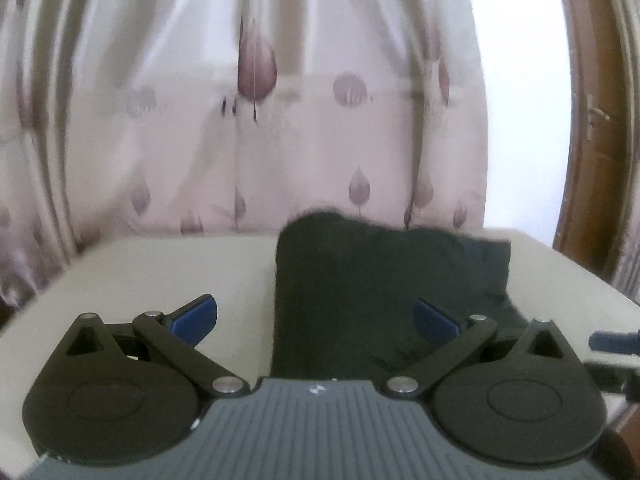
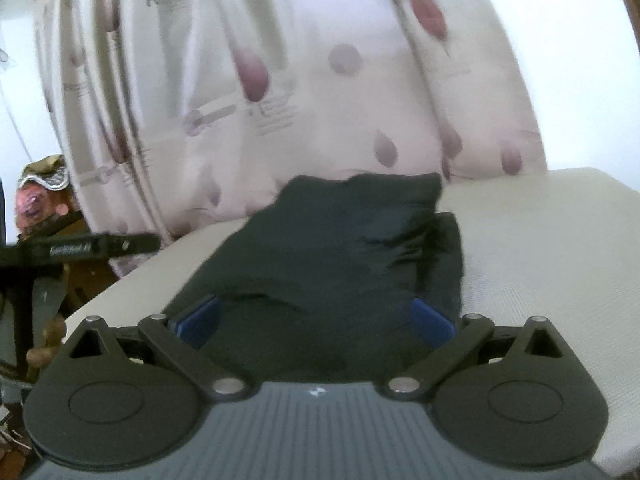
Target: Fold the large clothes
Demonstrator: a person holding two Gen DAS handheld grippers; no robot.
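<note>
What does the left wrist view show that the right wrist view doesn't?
Only the left wrist view shows a brown wooden door with its handle at the right edge. Only the right wrist view shows a black stand and clutter at the left. Both show the dark garment folded on the pale table, the patterned curtain behind, and an open gripper: left gripper, right gripper.

This looks like a room in a home. A pale curtain (image 1: 280, 120) printed with mauve leaf shapes hangs in folds from ten to one o'clock behind a cream padded surface (image 1: 160, 272). At three o'clock in the left wrist view stands a brown wooden door (image 1: 588, 140) with a metal handle (image 1: 596, 114). At nine o'clock in the right wrist view sits a heap of household clutter (image 2: 44, 196).
</note>
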